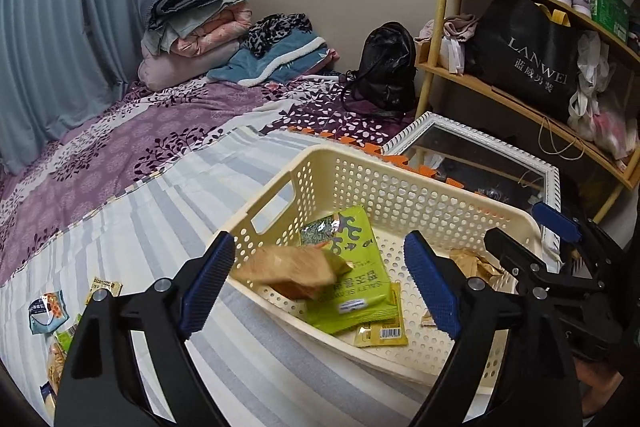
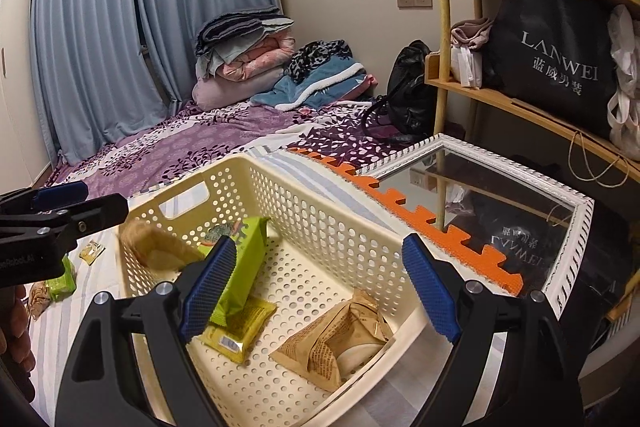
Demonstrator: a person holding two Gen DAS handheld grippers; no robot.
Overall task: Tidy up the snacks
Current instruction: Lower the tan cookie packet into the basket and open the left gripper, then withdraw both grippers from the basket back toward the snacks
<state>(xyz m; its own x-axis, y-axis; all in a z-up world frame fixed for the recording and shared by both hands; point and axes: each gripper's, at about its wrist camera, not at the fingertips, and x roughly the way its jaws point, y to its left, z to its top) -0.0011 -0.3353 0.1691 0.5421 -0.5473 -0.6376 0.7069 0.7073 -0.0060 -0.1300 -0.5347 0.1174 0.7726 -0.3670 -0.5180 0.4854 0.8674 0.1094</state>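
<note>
A cream perforated basket (image 1: 400, 187) sits on the striped bed (image 1: 160, 211), with a framed mirror (image 2: 568, 211) just beside it on the right.

The left tool (image 1: 320, 283) stands wide above the basket's near left wall, nothing pressed between its blue pads. A blurred tan snack (image 1: 292, 267) shows between them, over a green seaweed pack (image 1: 360, 259), touching neither pad. A small yellow pack (image 1: 380, 335) lies partly under the green one near the front wall.

The right tool (image 2: 320, 287) is also wide and empty, over the basket's near right part. Below it a brown wrapped pastry (image 2: 336, 343) rests on the basket floor.

More snacks lie on the bed left of the basket: a blue-white pack (image 1: 46, 311), a yellow sachet (image 1: 105, 286) and a green pack (image 2: 62, 281).
</note>
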